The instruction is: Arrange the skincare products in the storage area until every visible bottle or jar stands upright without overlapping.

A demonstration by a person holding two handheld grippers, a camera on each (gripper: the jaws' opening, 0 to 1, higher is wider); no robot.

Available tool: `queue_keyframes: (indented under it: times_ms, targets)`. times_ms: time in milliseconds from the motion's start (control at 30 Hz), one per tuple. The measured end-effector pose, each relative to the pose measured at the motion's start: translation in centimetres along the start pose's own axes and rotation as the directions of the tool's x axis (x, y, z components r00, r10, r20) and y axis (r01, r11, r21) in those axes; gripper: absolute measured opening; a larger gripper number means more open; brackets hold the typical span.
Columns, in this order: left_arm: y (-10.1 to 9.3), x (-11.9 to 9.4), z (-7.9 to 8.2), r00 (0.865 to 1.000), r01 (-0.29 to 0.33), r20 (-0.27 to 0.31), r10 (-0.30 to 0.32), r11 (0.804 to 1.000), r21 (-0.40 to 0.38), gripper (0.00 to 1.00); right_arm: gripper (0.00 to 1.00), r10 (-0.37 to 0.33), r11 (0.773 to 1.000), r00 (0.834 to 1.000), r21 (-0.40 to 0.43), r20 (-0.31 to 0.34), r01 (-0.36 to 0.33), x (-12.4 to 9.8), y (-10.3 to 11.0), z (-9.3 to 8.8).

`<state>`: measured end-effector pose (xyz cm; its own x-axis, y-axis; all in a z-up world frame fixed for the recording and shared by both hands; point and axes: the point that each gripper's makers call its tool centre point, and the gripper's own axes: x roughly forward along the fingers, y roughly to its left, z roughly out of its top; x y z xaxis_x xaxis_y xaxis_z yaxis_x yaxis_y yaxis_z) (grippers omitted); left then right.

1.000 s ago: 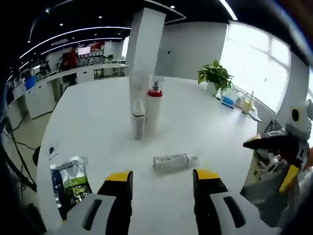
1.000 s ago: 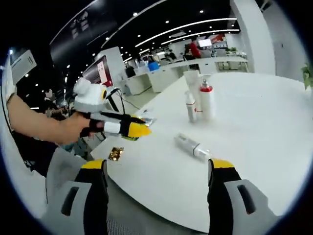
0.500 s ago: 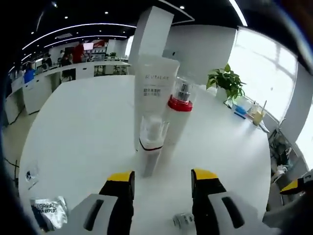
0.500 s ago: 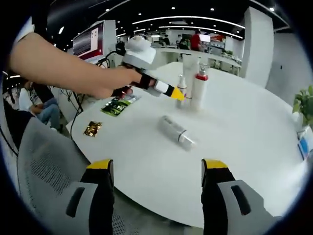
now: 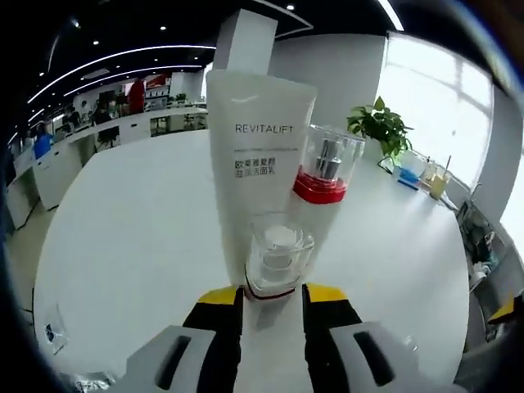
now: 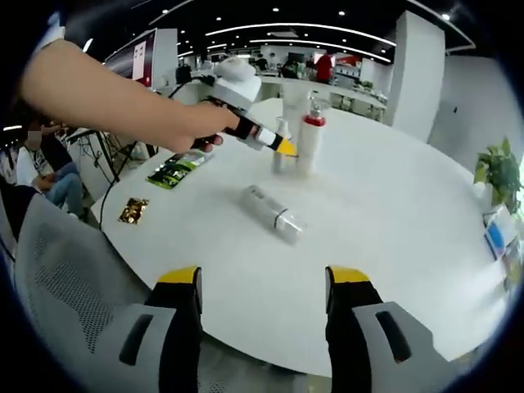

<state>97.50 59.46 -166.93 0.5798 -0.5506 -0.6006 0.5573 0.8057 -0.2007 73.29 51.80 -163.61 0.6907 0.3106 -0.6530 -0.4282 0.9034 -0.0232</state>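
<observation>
Left gripper (image 5: pixel 272 296) seen in left gripper view with yellow-tipped jaws drawn close on either side of small clear-capped bottle (image 5: pixel 277 260); bottle upright between the tips, apparently clamped, though actual contact hard to confirm. White tube (image 5: pixel 255 155) marked REVITALIFT upright just behind it. Red-collared pump bottle (image 5: pixel 324 182) with clear cap upright just beside the tube. All three on round white table (image 5: pixel 123 221). Potted plant (image 5: pixel 381 128) near far table edge. Small items by the window too blurred to identify.

Right gripper (image 6: pixel 264 282) in right gripper view held released, jaws wide apart, nothing between them, positioned over near table edge (image 6: pixel 270 327). Silver bottle (image 6: pixel 273 214) lying on its side on the tabletop, apart from the upright group and well clear of both jaw tips. Upright group visible beyond it: small bottle (image 6: pixel 281 156), tube (image 6: pixel 294 109), red-collared bottle (image 6: pixel 309 145), standing close together. Left gripper (image 6: pixel 278 146) entering from the left at the small bottle, carried by a person's hand (image 6: pixel 201 124) and bare forearm. Green sachet (image 6: pixel 171 170) and gold sachet (image 6: pixel 133 210) lying flat near the left table edge, apart from each other. Grey mesh chair back (image 6: pixel 65 278) at lower left. Seated person at far left.
</observation>
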Motion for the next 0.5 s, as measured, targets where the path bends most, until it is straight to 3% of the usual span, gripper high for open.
queue_keyframes:
  times_ms: [133,333,400,500]
  targets:
    - [0.2,-0.2,-0.5,1.0,0.021,-0.016,-0.02,0.999,0.029,0.22,0.57,-0.001,1.0,1.0,-0.001,-0.01,0.0,0.1,0.0,-0.2]
    - [-0.2,-0.3,-0.5,0.994,0.108,-0.043,-0.103,0.985,0.133,0.21,0.55,-0.002,1.0,1.0,-0.006,-0.016,0.002,0.0,0.1,-0.3]
    - [-0.1,-0.4,-0.9,0.988,0.142,-0.083,-0.128,0.971,0.193,0.21,0.55,0.0,1.0,1.0,-0.007,-0.018,0.0,0.0,0.1,-0.3]
    - [0.7,-0.3,-2.1,0.983,0.132,-0.157,-0.096,0.963,0.235,0.2,0.54,0.001,1.0,1.0,-0.014,-0.019,-0.001,0.0,0.2,-0.3]
